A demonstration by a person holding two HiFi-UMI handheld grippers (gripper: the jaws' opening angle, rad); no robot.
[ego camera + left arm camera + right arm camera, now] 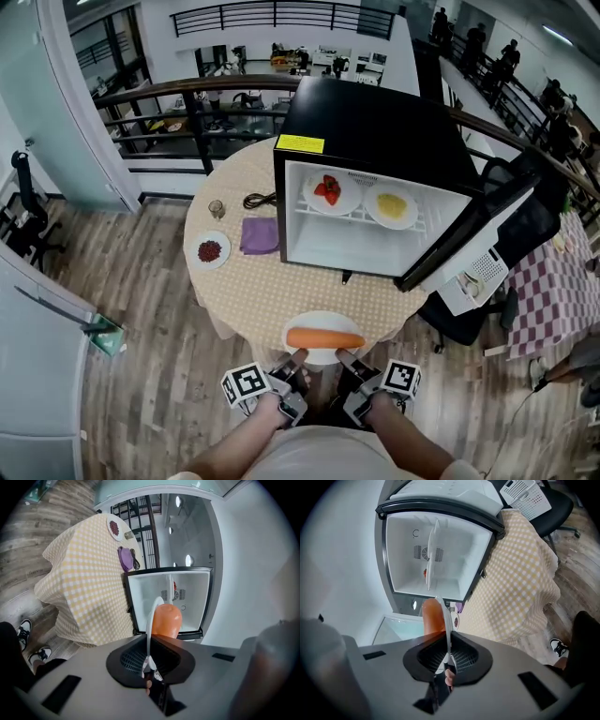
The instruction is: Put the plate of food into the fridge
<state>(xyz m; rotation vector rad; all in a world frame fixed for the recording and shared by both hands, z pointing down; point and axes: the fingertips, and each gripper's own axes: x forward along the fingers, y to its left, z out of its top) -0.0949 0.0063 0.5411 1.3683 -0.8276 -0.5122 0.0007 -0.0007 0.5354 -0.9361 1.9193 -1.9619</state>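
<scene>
Jaws of my left gripper [297, 360] and right gripper [346, 360] are each clamped on the near rim of the plate [323, 320], which I hold level with a carrot [324, 338] on it, at the table's [253, 281] near edge, well short of the fridge [375, 122], whose door [469, 225] stands open on my right.

White plate [323, 320] with orange food [324, 338] (level, aloft) before open black fridge [375, 122].

Purple cloth [260, 235] beside berry plate [209, 250].
</scene>
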